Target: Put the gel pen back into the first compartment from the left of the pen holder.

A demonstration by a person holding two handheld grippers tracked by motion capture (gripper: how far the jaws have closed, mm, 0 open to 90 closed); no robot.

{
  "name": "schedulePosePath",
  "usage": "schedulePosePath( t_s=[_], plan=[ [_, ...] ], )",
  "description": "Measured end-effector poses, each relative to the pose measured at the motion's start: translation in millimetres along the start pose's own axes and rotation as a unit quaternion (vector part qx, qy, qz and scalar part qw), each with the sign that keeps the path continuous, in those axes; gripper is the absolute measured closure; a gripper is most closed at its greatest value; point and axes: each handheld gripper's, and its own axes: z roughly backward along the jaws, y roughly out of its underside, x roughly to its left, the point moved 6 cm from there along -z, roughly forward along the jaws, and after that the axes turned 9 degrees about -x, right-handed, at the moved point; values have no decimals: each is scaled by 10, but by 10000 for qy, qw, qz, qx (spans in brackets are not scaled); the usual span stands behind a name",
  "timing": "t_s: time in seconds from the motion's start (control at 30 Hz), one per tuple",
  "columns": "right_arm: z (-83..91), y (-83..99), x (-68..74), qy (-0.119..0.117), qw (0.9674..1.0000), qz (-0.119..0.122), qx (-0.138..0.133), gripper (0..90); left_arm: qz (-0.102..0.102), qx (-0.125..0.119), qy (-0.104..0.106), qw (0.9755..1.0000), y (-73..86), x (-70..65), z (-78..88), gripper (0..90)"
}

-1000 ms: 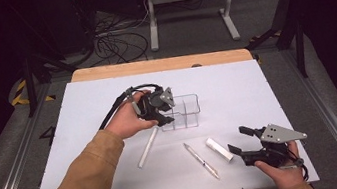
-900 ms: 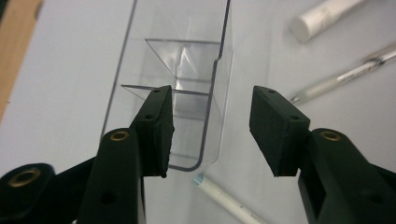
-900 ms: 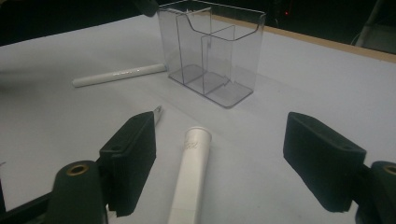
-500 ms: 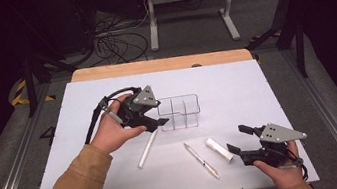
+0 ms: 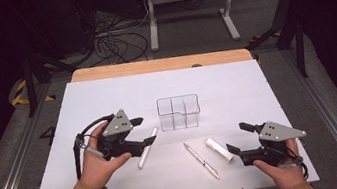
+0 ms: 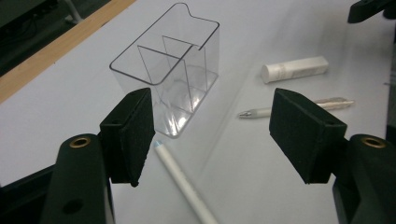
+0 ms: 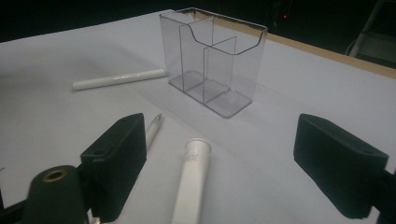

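Left gripper (image 5: 149, 141) jaws just opened wide, empty, pulled back from clear organizer (image 5: 178, 112) to white pen (image 5: 147, 148) near desk's front-left; pickup likely next. Right gripper (image 5: 237, 137) open, empty.

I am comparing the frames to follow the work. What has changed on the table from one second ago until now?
The left gripper drew away from the clear organizer, toward the table's left and near edge, above the long white pen. Its fingers have just been opening, with nothing between them. The organizer stands free now. The right gripper, the slim pen and the white tube stayed in place.
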Motion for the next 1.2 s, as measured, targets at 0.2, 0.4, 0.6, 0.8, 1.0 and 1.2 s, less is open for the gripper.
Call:
schedulePosePath(
  t_s=[0.2, 0.4, 0.6, 0.8, 1.0, 1.2],
  plan=[
    [-56, -29, 27, -16, 9999, -86, 55, 153, 124, -92, -93, 9998, 119, -42, 116, 291],
    [-75, -34, 61, -87, 9999, 7, 135, 187, 177, -202, -238, 9994, 191, -8, 210, 292],
    [-97, -64, 140, -290, 9994, -64, 180, 292, 228, -115, -493, 9985, 323, 42, 282, 290],
    [-136, -103, 201, -357, 9992, -17, 203, 333, 447, -174, -416, 9980, 384, 59, 312, 287],
    [-174, -163, 233, -383, 9989, -35, 252, 365, 340, -49, -497, 9982, 412, 57, 308, 284],
    [-274, -178, 304, -435, 9981, -43, 428, 385, 376, -32, -542, 9978, 441, 75, 325, 282]
  ],
)
